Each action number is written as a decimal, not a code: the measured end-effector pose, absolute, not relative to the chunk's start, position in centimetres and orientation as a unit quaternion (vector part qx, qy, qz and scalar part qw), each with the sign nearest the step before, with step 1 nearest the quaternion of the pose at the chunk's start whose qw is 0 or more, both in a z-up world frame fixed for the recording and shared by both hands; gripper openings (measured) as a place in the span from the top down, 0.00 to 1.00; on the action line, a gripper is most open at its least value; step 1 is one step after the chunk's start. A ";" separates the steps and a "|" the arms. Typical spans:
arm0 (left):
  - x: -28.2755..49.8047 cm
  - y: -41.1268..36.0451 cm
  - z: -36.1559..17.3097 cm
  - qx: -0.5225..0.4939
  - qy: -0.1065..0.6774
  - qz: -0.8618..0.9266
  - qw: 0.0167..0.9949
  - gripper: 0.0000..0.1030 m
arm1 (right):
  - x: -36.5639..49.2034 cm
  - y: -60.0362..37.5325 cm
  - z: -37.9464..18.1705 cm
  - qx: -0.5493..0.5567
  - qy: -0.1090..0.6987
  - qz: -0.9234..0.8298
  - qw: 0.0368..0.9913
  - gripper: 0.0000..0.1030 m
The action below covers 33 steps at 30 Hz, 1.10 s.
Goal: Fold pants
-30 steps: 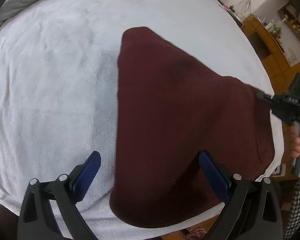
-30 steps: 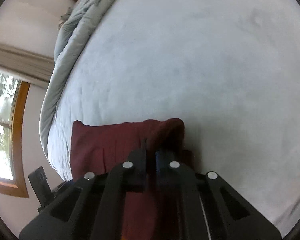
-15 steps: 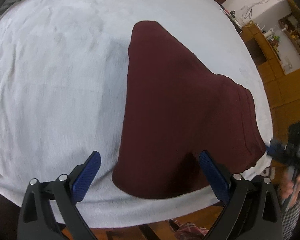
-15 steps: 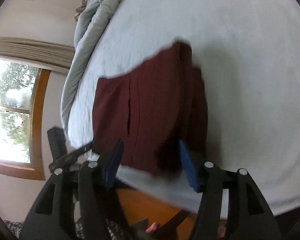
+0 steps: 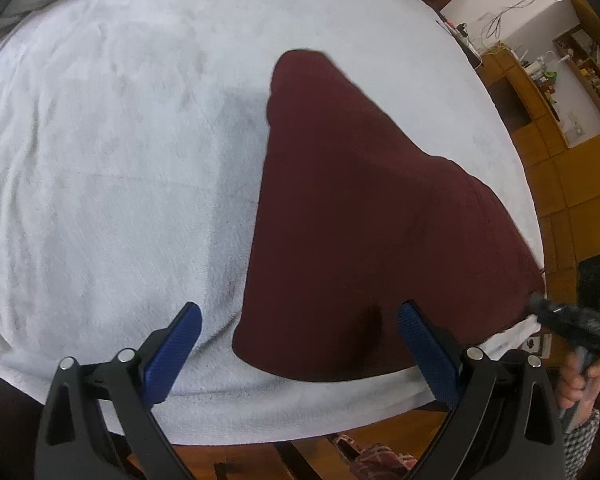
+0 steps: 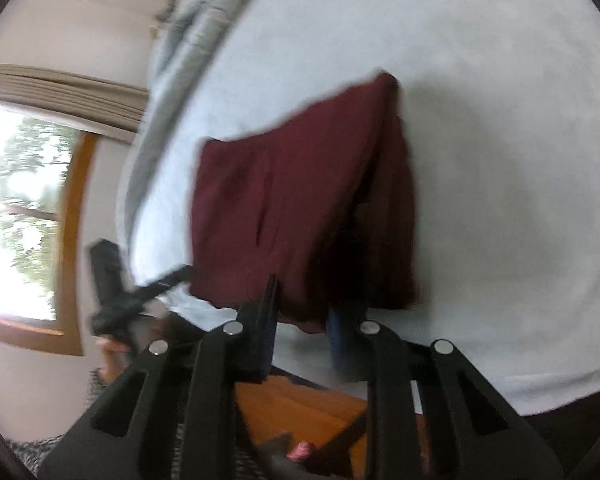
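the right gripper (image 6: 302, 312) has let go of the dark red pants (image 5: 364, 220) and pulled back from them, off past the edge of the bed. 1 second ago its tongs were pinched on the cloth; now its jaws have just been closing again, with only a small gap left and no cloth between them. the tips sit just in front of the near edge of the pants, and the picture is too blurry to tell if they touch it.

the pants lie folded on the white blanket (image 5: 100, 184), near the bed's edge, and they look flatter than before. 1 end is narrow and points to the far side of the bed. the wide end lies by the edge.

the left gripper (image 5: 300, 332) hangs over the near corner of the pants. its 2 blue pads (image 5: 176, 344) are spread wide, 1 over the blanket and 1 over the pants, and they pinch nothing.

a hand (image 5: 580, 380) holds the right gripper's handle at the side of the bed. a grey quilt (image 6: 188, 36) is bunched up along the far side. there are no boxes or baskets in view.
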<state>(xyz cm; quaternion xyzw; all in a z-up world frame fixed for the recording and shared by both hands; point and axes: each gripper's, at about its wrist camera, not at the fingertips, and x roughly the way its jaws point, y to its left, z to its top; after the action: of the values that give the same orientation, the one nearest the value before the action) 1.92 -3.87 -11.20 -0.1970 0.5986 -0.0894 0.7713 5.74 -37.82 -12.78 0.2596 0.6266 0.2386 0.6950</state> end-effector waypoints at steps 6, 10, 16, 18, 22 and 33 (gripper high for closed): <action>3.6 -3.8 -14.1 -0.274 0.617 -0.121 0.728 0.06 | 5.0 -38.0 -14.8 0.284 0.624 0.241 0.687 0.79; 4.2 -4.2 -15.0 -0.273 0.624 -0.110 0.723 0.31 | 4.8 -38.3 -15.0 0.299 0.623 0.245 0.680 0.78; 3.5 -3.8 -11.7 -0.274 0.588 -0.118 0.752 0.71 | 4.9 -37.0 -13.1 0.289 0.615 0.268 0.683 0.78; 3.0 -3.1 -11.0 -0.288 0.576 -0.120 0.755 0.72 | 5.1 -35.8 -12.9 0.268 0.621 0.262 0.689 0.78; 3.0 -4.4 -14.4 -0.262 0.608 -0.098 0.743 0.68 | 5.2 -35.5 -16.3 0.252 0.661 0.222 0.671 0.78; 3.8 -5.9 -10.6 -0.150 0.579 -0.079 0.798 0.22 | 5.8 -36.5 -12.8 0.203 0.638 0.222 0.709 0.47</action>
<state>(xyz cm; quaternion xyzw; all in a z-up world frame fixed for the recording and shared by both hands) 3.80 -5.91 -10.61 -0.1496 0.5789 -0.0792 0.7976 5.78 -36.45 -12.82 0.2035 0.6380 0.2221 0.7087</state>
